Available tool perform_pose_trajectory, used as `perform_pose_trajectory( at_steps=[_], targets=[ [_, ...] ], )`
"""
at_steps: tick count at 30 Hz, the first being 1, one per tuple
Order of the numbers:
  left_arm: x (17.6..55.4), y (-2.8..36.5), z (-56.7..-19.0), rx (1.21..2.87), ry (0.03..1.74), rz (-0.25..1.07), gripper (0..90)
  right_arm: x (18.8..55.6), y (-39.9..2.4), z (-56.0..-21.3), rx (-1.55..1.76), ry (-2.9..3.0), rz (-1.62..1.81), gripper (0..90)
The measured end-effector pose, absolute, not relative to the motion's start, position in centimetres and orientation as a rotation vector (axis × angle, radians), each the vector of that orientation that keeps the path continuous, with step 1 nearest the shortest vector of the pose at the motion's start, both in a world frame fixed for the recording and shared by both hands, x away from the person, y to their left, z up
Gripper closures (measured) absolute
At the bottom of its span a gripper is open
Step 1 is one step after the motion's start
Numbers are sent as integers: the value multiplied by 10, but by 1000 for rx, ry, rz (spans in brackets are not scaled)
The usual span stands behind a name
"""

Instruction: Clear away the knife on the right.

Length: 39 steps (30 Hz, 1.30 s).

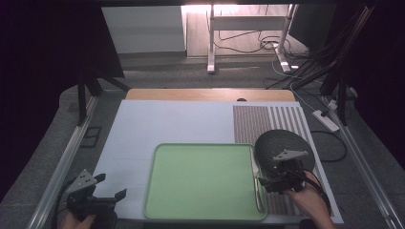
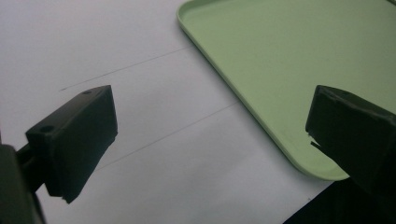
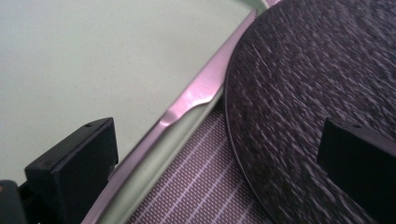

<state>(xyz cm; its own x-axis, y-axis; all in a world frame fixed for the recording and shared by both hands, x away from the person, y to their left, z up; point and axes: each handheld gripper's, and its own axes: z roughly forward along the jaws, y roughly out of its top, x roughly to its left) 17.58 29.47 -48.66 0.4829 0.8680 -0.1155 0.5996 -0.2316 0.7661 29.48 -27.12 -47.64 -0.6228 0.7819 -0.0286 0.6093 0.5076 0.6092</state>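
Note:
A light green tray [image 1: 200, 183] lies at the middle front of the white mat. A silver table knife [image 1: 256, 183] rests along the tray's right rim [image 3: 154, 163]; in the right gripper view the knife [image 3: 196, 93] runs diagonally between the jaws. A dark round plate [image 1: 284, 145] sits on a striped placemat [image 1: 265, 121] just right of the tray. My right gripper [image 1: 267, 177] is open over the knife and the plate's [image 3: 317, 93] near edge, holding nothing. My left gripper [image 1: 111, 186] is open at the front left, above the white mat beside the tray's corner [image 2: 261, 60].
The white mat [image 1: 157, 129] covers most of the wooden table [image 1: 210, 94]. The placemat [image 3: 201, 186] shows between tray and plate. Metal rails run along both table sides. Behind the table are table legs and cables on the floor, and a power strip [image 1: 326, 120] lies at the right.

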Motion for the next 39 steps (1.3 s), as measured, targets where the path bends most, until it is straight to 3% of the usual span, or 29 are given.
perform_pose_trajectory(
  at_steps=[39],
  targets=[
    [177, 296, -487, 1925, 1238, 426, 21, 257, -321, -470, 1332, 2311, 904, 0]
  ],
)
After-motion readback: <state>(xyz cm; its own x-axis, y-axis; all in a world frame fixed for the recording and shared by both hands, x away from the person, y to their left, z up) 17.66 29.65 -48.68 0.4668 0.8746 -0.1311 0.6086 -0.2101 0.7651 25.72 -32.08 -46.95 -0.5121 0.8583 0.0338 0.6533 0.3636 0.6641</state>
